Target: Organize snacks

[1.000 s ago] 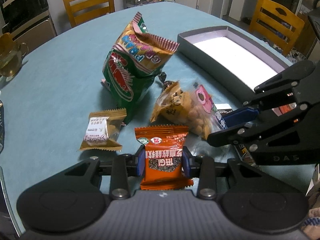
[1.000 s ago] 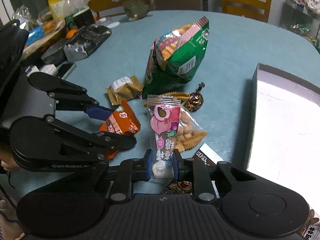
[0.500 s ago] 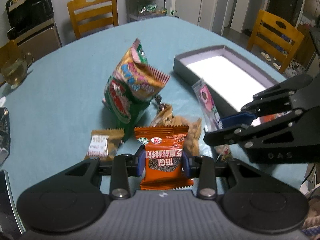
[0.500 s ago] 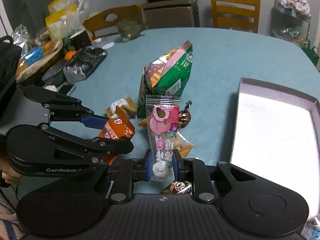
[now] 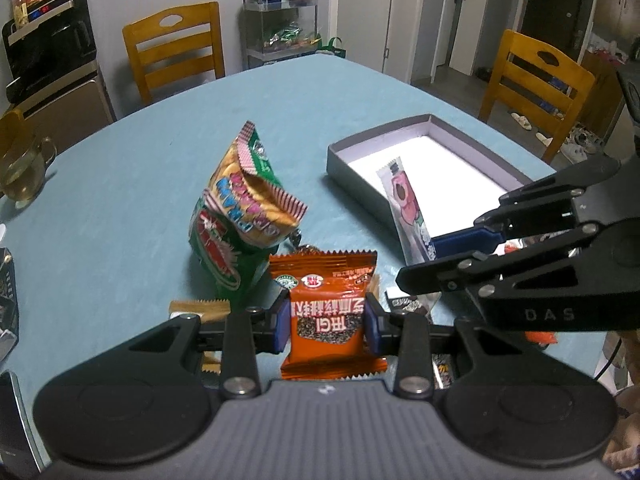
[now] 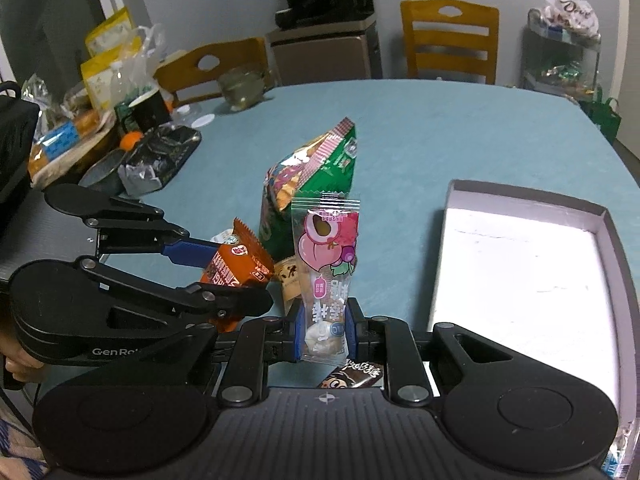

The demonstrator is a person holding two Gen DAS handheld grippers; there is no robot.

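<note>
Both grippers angled down over table (image 5: 120, 200). Left gripper (image 5: 326, 318) clamped on orange packet (image 5: 328, 320). Right gripper (image 6: 323, 330) clamped on pink peach sachet (image 6: 326, 264); grey box (image 6: 612, 240) to its right.

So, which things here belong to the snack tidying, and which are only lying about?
Job:
- orange foil snack packet, gripped by left gripper
- clear peach-print sweet packet, gripped by right gripper
- big green crisp bag
- open grey cardboard box

Lying about:
- glass teacup
- yellow wooden chairs
- black tray with foil
</note>
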